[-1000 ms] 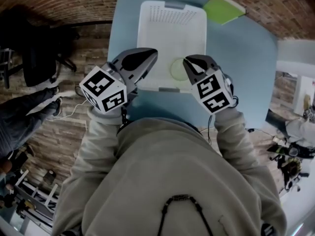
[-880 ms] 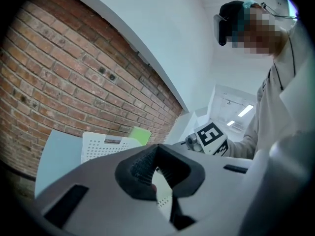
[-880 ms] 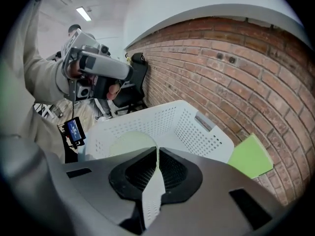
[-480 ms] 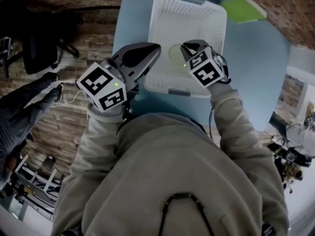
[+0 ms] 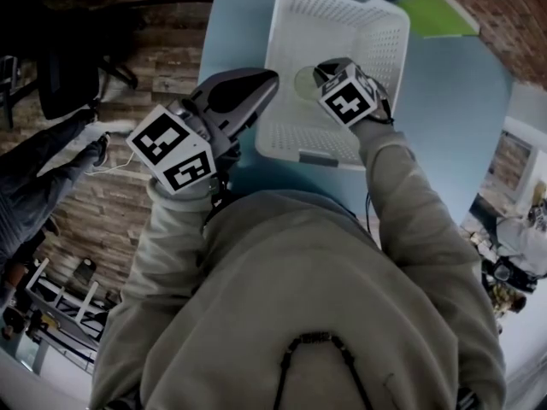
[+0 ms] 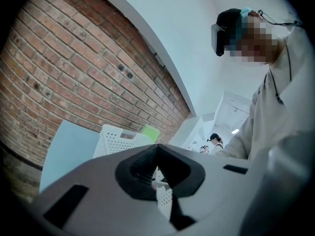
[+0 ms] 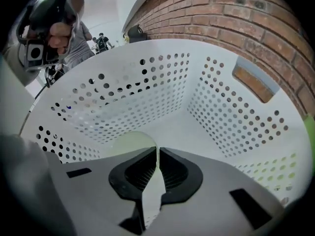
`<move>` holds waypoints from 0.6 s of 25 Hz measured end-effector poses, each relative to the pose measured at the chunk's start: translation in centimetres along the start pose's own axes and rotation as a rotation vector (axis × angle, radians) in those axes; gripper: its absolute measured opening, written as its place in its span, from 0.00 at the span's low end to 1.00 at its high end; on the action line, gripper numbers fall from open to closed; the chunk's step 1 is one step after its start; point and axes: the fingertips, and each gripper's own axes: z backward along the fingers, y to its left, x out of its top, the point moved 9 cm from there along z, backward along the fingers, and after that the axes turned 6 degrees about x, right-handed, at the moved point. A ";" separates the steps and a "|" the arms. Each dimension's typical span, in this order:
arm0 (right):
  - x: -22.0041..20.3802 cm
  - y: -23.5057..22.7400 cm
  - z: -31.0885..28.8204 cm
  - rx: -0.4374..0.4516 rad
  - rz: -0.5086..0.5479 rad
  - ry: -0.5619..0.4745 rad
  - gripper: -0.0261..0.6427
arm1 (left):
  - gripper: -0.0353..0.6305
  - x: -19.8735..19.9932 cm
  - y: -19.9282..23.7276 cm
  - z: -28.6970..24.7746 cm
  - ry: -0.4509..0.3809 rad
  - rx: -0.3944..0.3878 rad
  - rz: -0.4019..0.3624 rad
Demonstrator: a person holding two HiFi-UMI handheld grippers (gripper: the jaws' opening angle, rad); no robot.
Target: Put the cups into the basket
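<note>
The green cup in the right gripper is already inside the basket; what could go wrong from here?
The fingers of the right gripper pinch only the thin wall of the cup, so it may slip or swing.
The cup is close to a side wall of the basket; released there, it could land tilted or fall over.
The left gripper is beside the basket's rim and could nudge it.

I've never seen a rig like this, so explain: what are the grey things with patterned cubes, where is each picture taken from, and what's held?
No robot: a person holds a two-jaw gripper in each hand. The head view looks down from their head; the other two cameras ride on the grippers. A white basket and a green flat thing lie on the blue table. The right gripper pinches the wall of a pale green cup inside the basket. The left gripper is shut and empty.
</note>
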 end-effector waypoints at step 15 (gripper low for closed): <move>-0.5 -0.1 -1.3 0.006 -0.047 0.001 0.08 | 0.05 -0.5 0.4 0.0 -0.008 0.012 0.019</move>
